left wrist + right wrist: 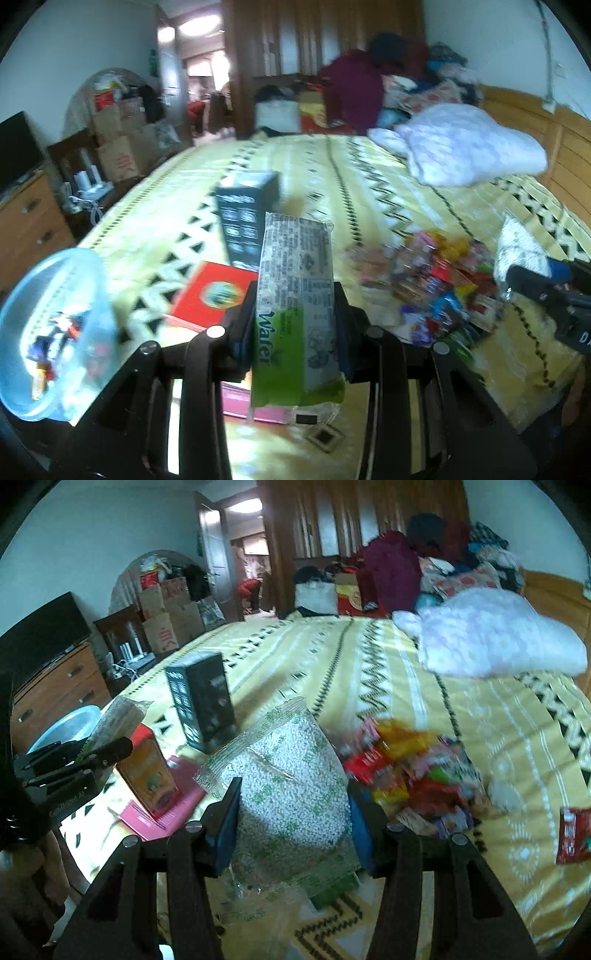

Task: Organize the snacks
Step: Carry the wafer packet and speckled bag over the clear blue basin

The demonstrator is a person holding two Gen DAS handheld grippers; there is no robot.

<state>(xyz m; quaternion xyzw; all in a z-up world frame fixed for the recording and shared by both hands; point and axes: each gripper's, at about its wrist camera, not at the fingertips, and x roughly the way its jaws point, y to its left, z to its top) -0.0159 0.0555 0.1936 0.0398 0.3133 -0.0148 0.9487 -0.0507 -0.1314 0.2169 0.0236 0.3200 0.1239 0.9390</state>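
Observation:
My left gripper (295, 325) is shut on a green and grey wafer pack (295, 295), held upright above the yellow bedspread. My right gripper (291, 805) is shut on a clear bag of white puffed snack (291, 790), also lifted above the bed. A pile of small colourful snack packets (413, 775) lies on the bed to the right of both grippers; it also shows in the left wrist view (436, 284). The left gripper with its wafer pack (114, 720) shows at the left of the right wrist view.
A clear plastic bowl (51, 332) holding a few packets sits at the bed's left edge. A dark upright box (247, 218), a red box (210, 295) and a pink booklet (166, 812) lie ahead. A white pillow (469, 144), a red packet (572, 834) and a wooden dresser (59, 686) are around.

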